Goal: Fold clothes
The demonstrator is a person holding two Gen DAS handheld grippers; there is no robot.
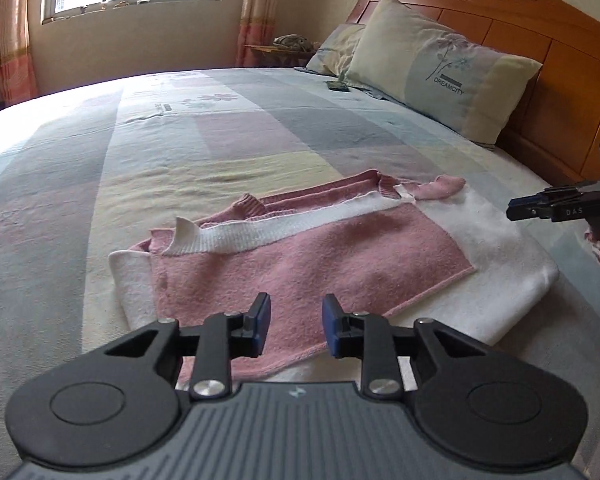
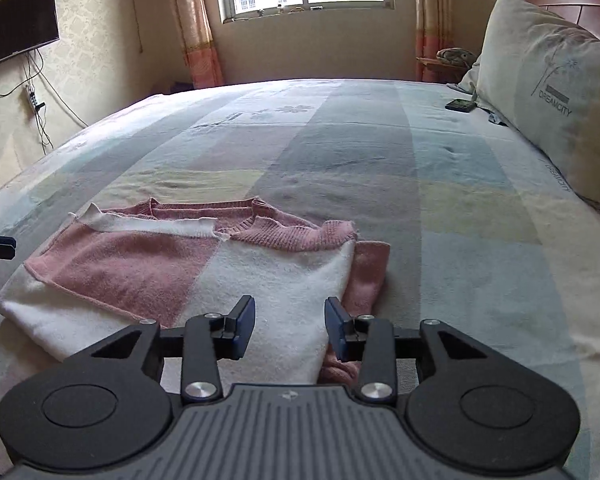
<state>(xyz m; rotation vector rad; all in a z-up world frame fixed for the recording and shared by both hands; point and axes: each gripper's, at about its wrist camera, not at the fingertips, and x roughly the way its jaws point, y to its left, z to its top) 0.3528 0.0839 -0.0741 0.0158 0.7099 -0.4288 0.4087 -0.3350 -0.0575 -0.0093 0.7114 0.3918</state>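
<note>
A pink-and-white fuzzy knit sweater (image 1: 312, 256) lies flat on the striped pastel bedspread (image 1: 180, 140), partly folded into a rough rectangle. The body is white; a pink panel is folded across it, covering one half, with the white half exposed beside it. A white ribbed band (image 1: 236, 236) runs along the pink panel's upper edge, one end curled upward. The pink ribbed collar (image 2: 284, 232) sits at the far edge, slightly bunched. A pink portion, probably a sleeve (image 2: 370, 272), protrudes from under the white half on one side. The near corners lie smooth against the bedspread.
</note>
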